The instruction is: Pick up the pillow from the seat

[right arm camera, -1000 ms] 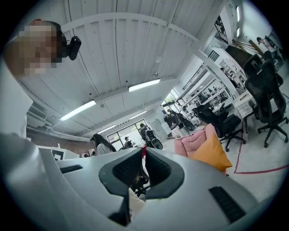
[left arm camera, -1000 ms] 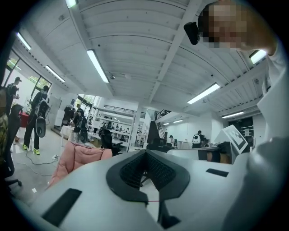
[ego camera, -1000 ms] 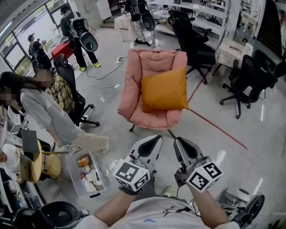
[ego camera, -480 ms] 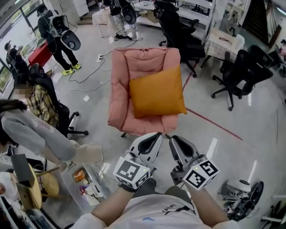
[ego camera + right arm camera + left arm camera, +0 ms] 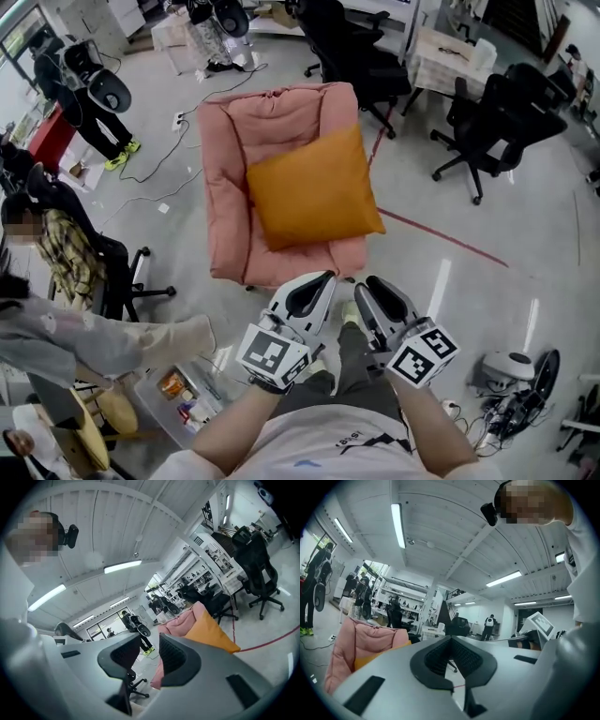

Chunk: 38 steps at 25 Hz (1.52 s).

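Note:
An orange pillow (image 5: 314,192) lies tilted on the seat of a pink armchair (image 5: 230,187) ahead of me. Both grippers are held low by my body, short of the chair's front edge and touching nothing. My left gripper (image 5: 323,278) is shut and empty, its tips meeting in the left gripper view (image 5: 451,638). That view shows the pillow (image 5: 370,658) and the chair (image 5: 351,644) at far left. My right gripper (image 5: 366,284) is opening: a narrow gap shows between its pads (image 5: 151,646), with nothing in it. Beyond them are the pillow (image 5: 208,630) and the chair (image 5: 178,623).
Black office chairs (image 5: 478,122) stand behind and right of the armchair. A seated person (image 5: 66,253) is at the left. A clear bin of small items (image 5: 178,389) sits on the floor near my left. A red floor line (image 5: 441,234) runs right of the chair. Cables and gear (image 5: 511,370) lie at lower right.
The armchair and pillow have come closer and shifted left in the head view. Both grippers stay low in front of my body.

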Available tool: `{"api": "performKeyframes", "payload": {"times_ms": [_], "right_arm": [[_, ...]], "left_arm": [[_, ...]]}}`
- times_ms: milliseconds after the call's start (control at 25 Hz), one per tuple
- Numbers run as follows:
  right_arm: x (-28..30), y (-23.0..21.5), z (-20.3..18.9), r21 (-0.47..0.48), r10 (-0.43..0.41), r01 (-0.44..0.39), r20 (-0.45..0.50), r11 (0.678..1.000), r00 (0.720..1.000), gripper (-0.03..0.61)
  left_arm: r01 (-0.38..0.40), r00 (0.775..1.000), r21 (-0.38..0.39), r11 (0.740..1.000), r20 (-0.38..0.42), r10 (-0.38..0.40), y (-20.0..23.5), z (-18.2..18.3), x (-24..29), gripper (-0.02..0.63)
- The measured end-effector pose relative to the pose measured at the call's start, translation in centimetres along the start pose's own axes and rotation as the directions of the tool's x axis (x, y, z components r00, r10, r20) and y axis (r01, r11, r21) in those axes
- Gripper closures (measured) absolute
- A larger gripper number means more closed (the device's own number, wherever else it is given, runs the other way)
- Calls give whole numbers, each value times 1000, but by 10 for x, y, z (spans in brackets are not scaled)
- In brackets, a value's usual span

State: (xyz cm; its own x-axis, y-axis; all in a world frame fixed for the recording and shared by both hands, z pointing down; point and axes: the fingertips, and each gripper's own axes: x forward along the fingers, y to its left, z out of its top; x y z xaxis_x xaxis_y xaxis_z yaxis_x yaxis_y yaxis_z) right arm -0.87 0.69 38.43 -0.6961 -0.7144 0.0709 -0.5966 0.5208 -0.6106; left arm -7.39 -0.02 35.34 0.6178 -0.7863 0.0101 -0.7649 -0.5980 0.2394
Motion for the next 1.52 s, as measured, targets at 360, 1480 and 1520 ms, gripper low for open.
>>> {"api": "performKeyframes", "payload": {"times_ms": [360,1480,1520], "right_arm": [[59,-125,-17,102,-74,78,-42,992,996,422],[136,-417,-182,386,-186,258,-215,886,959,276],[139,-421,-183,384,-186,255,-206,888,961,270]], "left_arm": [[20,997,-12,1000,-76,-21,53,-43,93,603],[3,968,-66,998,-250,-20,140,-233,234,603],[5,969,-67,998,-247,-21,140,-236,233,604]]}}
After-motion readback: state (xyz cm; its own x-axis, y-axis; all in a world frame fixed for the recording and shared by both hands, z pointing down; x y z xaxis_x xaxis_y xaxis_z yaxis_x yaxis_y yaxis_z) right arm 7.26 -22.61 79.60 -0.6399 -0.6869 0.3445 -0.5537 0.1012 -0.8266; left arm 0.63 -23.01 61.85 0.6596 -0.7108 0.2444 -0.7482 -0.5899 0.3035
